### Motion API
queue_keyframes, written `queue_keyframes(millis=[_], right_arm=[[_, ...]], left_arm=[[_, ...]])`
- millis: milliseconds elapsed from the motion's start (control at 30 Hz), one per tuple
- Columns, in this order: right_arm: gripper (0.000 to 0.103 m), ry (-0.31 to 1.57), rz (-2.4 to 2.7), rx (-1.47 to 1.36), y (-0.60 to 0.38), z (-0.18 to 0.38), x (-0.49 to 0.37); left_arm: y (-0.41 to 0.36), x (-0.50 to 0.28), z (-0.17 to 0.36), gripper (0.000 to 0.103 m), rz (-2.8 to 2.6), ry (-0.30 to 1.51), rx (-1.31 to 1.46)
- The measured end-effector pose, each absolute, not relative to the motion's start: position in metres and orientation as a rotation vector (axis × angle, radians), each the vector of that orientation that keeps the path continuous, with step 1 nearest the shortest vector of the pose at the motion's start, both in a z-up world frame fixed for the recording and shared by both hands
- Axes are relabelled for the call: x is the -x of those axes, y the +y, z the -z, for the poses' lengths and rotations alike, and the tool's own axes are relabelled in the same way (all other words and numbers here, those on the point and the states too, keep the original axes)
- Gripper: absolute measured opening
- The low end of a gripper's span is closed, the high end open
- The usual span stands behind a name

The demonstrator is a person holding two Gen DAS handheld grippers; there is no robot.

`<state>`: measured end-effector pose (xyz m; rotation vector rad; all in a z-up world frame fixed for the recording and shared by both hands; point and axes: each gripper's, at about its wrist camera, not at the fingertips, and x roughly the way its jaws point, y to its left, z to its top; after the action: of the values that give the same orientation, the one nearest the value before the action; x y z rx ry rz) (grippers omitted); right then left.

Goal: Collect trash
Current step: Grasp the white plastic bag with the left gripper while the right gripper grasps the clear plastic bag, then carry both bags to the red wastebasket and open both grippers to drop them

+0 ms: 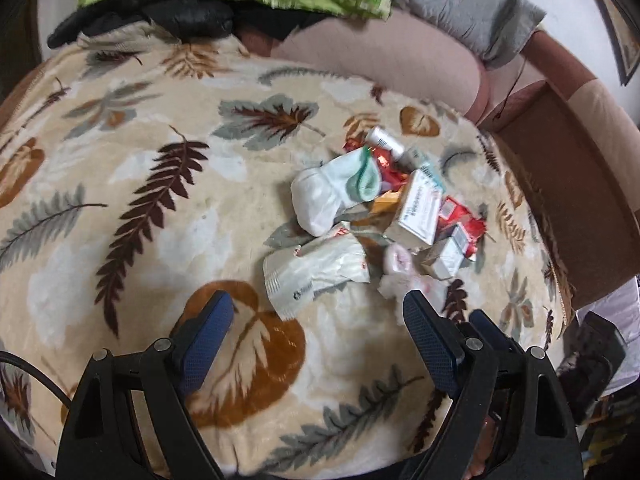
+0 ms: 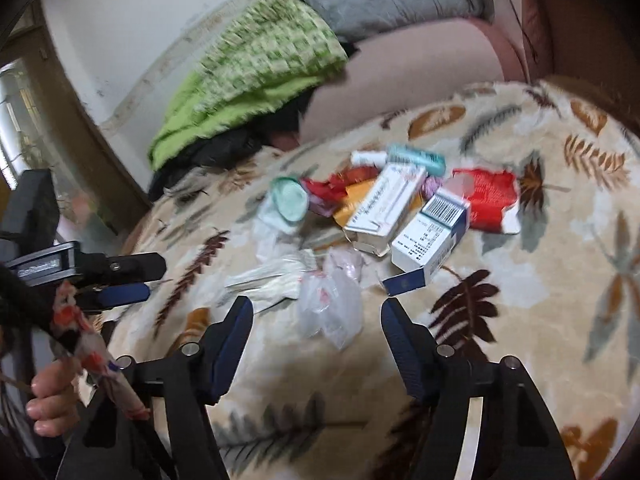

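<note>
Both grippers, left (image 1: 318, 312) and right (image 2: 316, 316), jaws apart over trash pile (image 2: 400, 208) (blurred)

Trash pile (image 2: 384, 216) on leaf-print blanket: boxes, red wrappers, clear plastic, tubes; loosely heaped.

Home bedroom: blanketed bed (image 1: 120, 184), pillows (image 1: 460, 4)

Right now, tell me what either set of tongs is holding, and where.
Nothing. Left tongs and right tongs are both open, above the trash pile.
</note>
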<state>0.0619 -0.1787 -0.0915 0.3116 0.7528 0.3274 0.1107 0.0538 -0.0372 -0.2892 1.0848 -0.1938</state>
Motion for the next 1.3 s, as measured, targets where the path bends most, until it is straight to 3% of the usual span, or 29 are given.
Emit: queue_keyframes(millis=[167,300,367,467,533,733,1300], right_arm=[[0.072,0.816,-0.318,-0.35,-0.176,0.12,-0.096],[0.045,0.836,-0.332,-0.373,-0.177,0.134,-0.102],[0.039,0.832,-0.34,-0.391,-0.18,0.135,-0.097],[0.033,0.823,-0.339,-0.407,-0.187,0.135,-0.087],[0.032,0.816,-0.343,-0.406,-0.189,0.131,-0.081],[0.032,0.744,-0.357,-0.404,-0.196,0.103,-0.051],[0.032,0.538,-0.274,-0.433,-0.25,0.028,0.094]], left_arm=[[0.05,-0.151,0.065,0.086,0.252,1.185,0.287],[0.04,-0.173,0.084,0.085,0.271,1.239,0.247],[0.032,-0.175,0.093,0.085,0.278,1.271,0.218],[0.022,-0.175,0.102,0.069,0.26,1.288,0.159],[0.023,-0.174,0.104,0.04,0.226,1.291,0.135],[0.027,-0.162,0.091,0.025,0.259,1.271,0.177],[-0.029,0.007,-0.007,0.025,0.365,1.018,0.25]])
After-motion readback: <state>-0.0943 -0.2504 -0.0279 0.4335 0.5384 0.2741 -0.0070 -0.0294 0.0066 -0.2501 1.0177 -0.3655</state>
